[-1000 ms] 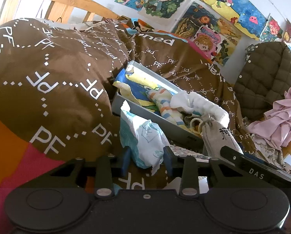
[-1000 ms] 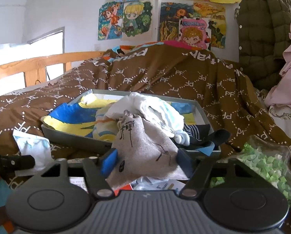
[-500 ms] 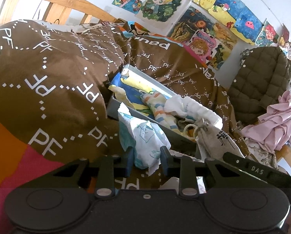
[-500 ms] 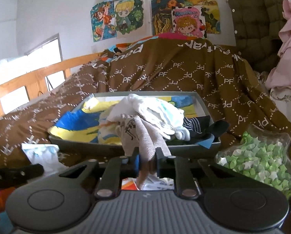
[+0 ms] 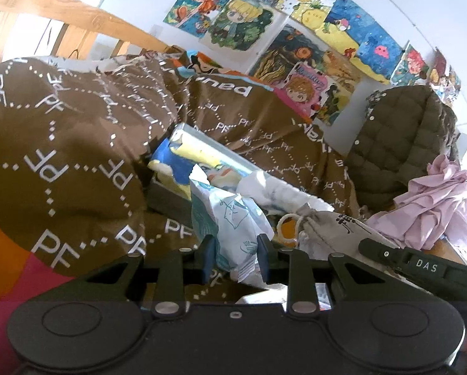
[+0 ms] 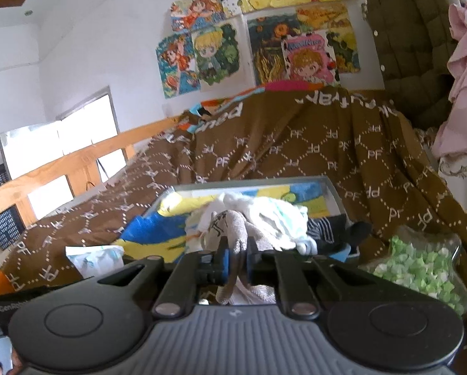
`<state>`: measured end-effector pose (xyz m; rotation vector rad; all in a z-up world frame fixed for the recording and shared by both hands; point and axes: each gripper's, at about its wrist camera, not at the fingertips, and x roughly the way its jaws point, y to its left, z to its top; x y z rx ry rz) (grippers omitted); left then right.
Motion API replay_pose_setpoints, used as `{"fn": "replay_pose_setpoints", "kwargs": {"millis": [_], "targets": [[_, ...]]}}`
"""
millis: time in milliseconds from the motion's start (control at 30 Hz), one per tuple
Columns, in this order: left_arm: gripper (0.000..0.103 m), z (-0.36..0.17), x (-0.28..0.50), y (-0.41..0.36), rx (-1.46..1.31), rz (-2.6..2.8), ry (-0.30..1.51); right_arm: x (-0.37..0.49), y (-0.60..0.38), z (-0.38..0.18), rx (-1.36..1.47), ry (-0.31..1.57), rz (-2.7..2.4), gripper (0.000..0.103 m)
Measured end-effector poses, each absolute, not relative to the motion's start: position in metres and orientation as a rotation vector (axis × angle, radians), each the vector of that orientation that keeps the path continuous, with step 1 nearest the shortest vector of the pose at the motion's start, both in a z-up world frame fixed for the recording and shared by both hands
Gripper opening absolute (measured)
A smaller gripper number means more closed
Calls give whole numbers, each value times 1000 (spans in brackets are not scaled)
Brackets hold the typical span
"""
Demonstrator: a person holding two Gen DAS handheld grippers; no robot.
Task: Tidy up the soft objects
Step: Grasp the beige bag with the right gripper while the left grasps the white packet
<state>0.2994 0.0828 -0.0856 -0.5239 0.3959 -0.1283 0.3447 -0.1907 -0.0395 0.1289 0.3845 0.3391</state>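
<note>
Left wrist view: the left gripper point(image 5: 236, 259) is closed on a crinkled tissue pack point(image 5: 230, 218), held above the bed just before the grey tray point(image 5: 167, 197), presumably for sorting.

Right wrist view: the right gripper point(image 6: 236, 262) has just been closing; its jaws pinch a grey drawstring pouch point(image 6: 233, 228) at the tray's near edge, likely for lifting in.

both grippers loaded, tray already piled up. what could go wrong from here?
1. The right gripper pinches only a thin fold of the grey pouch; most of it hangs loose and could slip or snag.
2. The tray is heaped with cloth; adding more may push pieces over its rim.
3. The left gripper holds the white packet by its lower end, so it may flop.
</note>
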Motion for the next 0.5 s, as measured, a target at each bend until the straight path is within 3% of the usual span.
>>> {"fn": "replay_pose_setpoints", "kwargs": {"millis": [500], "targets": [[31,-58,296,73,-507,-138,323,320,-209,-6,210,224,423,10]]}}
